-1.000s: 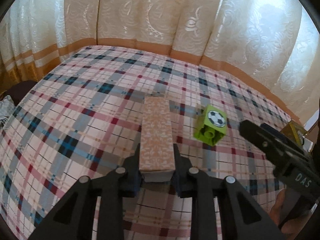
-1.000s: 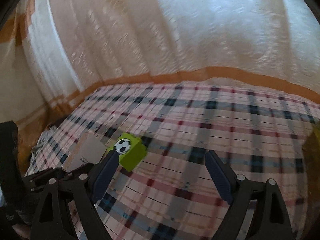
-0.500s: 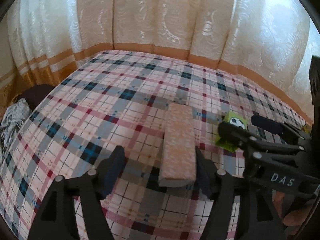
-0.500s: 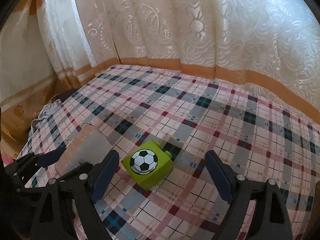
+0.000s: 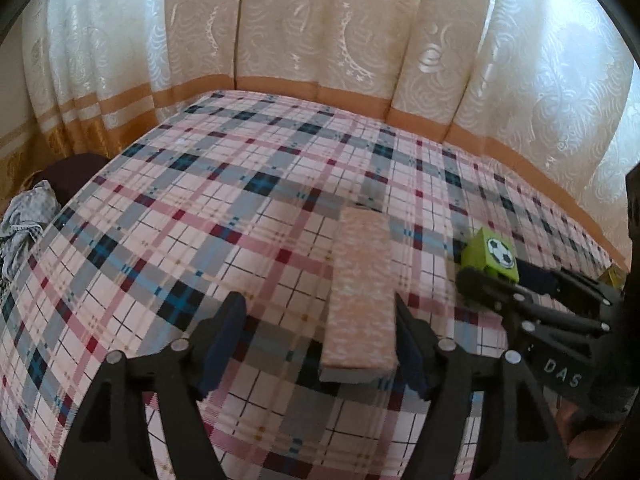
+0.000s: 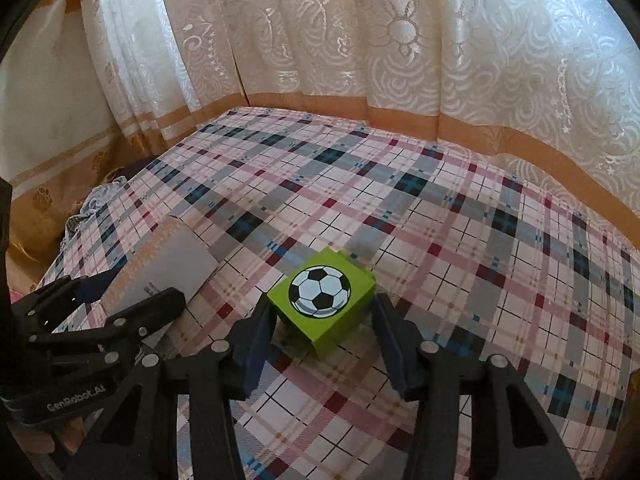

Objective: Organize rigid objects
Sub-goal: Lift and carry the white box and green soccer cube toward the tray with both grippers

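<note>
Green block: a lime cube (image 6: 322,300) with a football printed on its upper face, lying tilted on the plaid cloth (image 6: 460,240), between the two fingers of the right gripper (image 6: 322,322).
Right gripper: its jaws are closing with the cube between them. The left finger looks to be at or against the cube's lower corner; the right finger stands just beside the far edge, and whether it touches I cannot tell. No firm squeeze shows yet.
Long box: a slim peach-patterned box (image 5: 362,292) lying flat on the cloth, its near end between the fingers of the left gripper (image 5: 320,332), well to the left of the cube from the right-wrist view.
Left gripper: its jaws are opening. The right finger sits close by the box's edge, the left finger stands well clear — the box rests on the cloth, not held.
Surroundings: cream lace curtain (image 6: 360,40) with an orange band behind the surface; a crumpled grey cloth (image 5: 24,224) off the far left edge.
Step in hand: judged from this, the box has been set down and let go, and the cube is being picked up.
Next move calls for: letting both pads seat squarely on opposite faces — the cube is tilted, so a corner grip could twist it — then lifting straight up, clear of the left gripper nearby.
</note>
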